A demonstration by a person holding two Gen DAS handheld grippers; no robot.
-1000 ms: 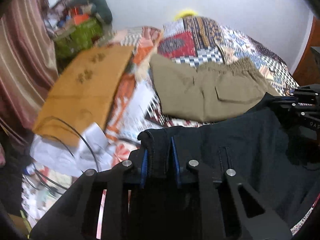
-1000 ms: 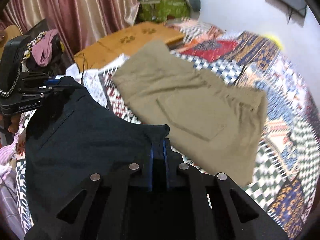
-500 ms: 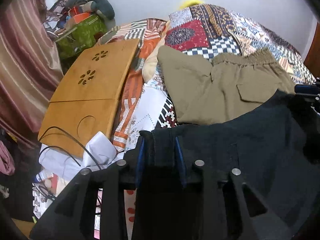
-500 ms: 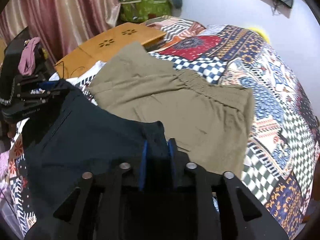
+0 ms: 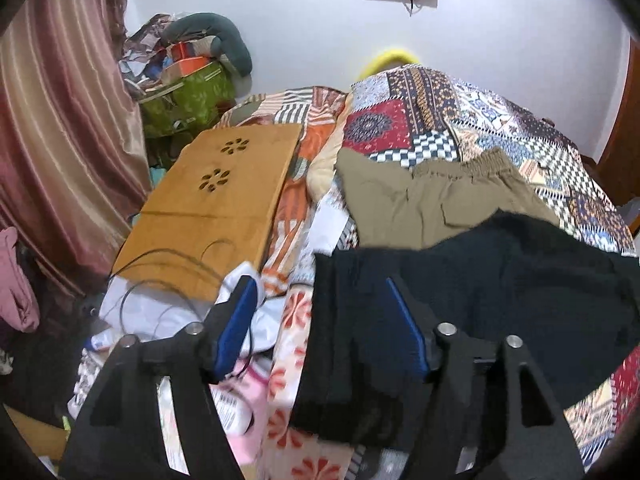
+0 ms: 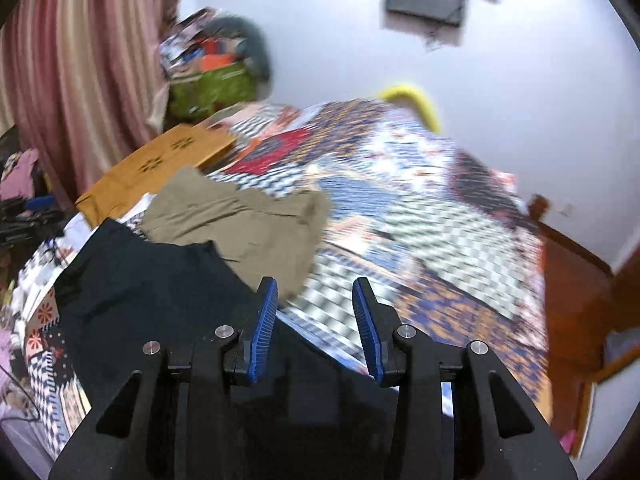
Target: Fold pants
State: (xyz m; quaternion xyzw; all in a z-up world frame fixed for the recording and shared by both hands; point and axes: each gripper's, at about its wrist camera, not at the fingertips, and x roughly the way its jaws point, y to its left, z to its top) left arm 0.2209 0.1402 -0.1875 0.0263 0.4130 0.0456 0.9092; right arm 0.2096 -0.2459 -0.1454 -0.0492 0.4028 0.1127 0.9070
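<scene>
Bed w/ patchwork quilt [image 5: 500, 120] fills the space ahead of both sets of fingers. Black pants [image 5: 500, 292] lie on it just ahead of and under the L gripper [image 5: 320, 320]; folded olive pants [image 5: 432, 200] lie beyond them, a wooden lap tray [image 5: 216, 204] further off to the left.

L fingers have just been opening & now stand wide apart: the pants' left edge sits in the gap, right pad against the cloth, no pinch. R gripper [image 6: 314, 320] fingers have also just been opening, apart w/ only quilt showing between them; black cloth lies left of and below them.

Handling, my guess: soft, light, floppy, a bit thick at the seams; it'll sag and crease if held by one point. Best taken at hem or waistband corners, both grippers.

Hard to see: near part of the pants is hidden by the gripper bodies, R view is motion-blurred, so how neat the fold is — can't tell.
</scene>
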